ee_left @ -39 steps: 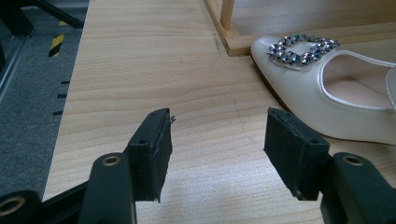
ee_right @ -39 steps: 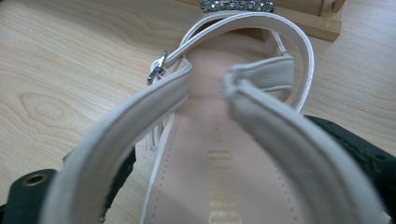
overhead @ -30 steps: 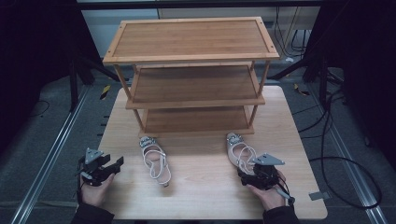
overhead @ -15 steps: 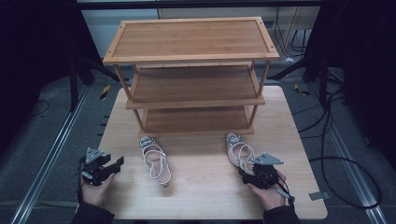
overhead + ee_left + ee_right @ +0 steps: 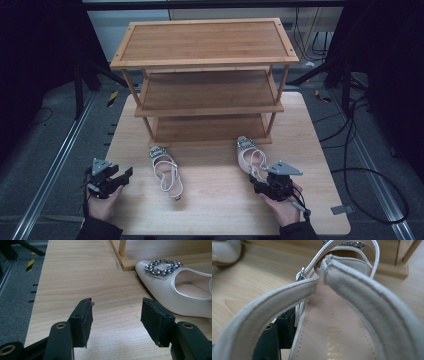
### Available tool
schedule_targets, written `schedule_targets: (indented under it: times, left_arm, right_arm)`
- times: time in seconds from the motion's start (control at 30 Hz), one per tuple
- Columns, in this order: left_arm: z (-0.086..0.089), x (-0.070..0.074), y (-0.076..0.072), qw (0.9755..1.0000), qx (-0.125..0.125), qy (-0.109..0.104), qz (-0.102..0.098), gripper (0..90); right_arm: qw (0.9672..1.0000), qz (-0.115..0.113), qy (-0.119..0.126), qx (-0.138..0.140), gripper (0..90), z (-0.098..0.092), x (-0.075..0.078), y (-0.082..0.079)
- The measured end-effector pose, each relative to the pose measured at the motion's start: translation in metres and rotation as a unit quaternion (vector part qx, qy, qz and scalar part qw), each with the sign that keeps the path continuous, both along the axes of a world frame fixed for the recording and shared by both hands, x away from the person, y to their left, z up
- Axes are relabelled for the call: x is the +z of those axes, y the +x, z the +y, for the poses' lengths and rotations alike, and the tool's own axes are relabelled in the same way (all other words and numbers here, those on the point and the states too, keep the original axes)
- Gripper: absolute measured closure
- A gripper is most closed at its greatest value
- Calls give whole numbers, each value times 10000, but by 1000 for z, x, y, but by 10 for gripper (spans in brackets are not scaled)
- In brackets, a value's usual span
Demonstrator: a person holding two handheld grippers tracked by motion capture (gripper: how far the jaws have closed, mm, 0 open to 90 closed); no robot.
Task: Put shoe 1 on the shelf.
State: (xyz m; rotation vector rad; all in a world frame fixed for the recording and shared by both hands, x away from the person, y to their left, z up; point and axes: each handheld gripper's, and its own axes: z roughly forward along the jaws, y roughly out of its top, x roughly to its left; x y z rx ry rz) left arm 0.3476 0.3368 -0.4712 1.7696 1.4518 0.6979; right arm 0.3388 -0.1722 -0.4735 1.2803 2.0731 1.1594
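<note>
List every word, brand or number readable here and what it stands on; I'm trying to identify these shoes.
"CLASSIC": small grey print on the beige insole of the white slingback shoe, in the right gripper view.
Gold brand lettering below it on the same insole: cut off and blurred, not readable as a whole.
No readable text on the wooden three-tier rack or the light wooden table.

Right gripper (image 5: 263, 183) at heel of right shoe (image 5: 251, 159); left gripper (image 5: 121, 176) beside left shoe (image 5: 167, 171)

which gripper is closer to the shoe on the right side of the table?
Right. The right gripper is at the heel end of the right shoe, jaws around its heel. The left gripper sits near the table's left edge, beyond the other shoe.
</note>
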Motion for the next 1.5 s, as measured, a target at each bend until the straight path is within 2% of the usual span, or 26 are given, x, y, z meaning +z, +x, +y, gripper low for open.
schedule_targets:
  times: [0.2,0.33,0.57,0.77,0.8,0.87,0.93,1.1,1.23,1.5]
  left_arm:
    - [-1,0,-1,10000,-13,4,-2,413]
    - [-1,1,-1,10000,-9,3,-3,412]
    - [0,1,-1,10000,-8,-1,-1,412]
    - [0,1,-2,10000,-17,-8,-4,412]
    - [0,1,-2,10000,-20,-12,-2,412]
    - [0,1,-1,10000,-21,-19,3,412]
    - [1,0,-1,10000,-12,-37,5,412]
    - [1,1,-1,10000,-2,-46,-6,411]
    - [2,1,-1,10000,-8,-41,-5,412]
    - [3,0,0,10000,5,-62,6,413]
  right_arm:
    - [9998,-117,138,47,391,15,9,7]
    - [9995,-220,232,74,391,32,14,18]
    - [9994,-243,214,139,391,51,17,33]
    - [9992,-245,263,176,391,76,17,54]
    - [9991,-257,276,167,391,84,16,63]
    - [9991,-254,301,161,391,87,16,66]
    - [9990,-256,354,128,391,95,16,75]
    - [9989,-290,355,35,390,116,9,97]
    - [9989,-215,404,-122,390,134,-7,116]
    - [9987,-102,373,-334,388,142,-21,131]
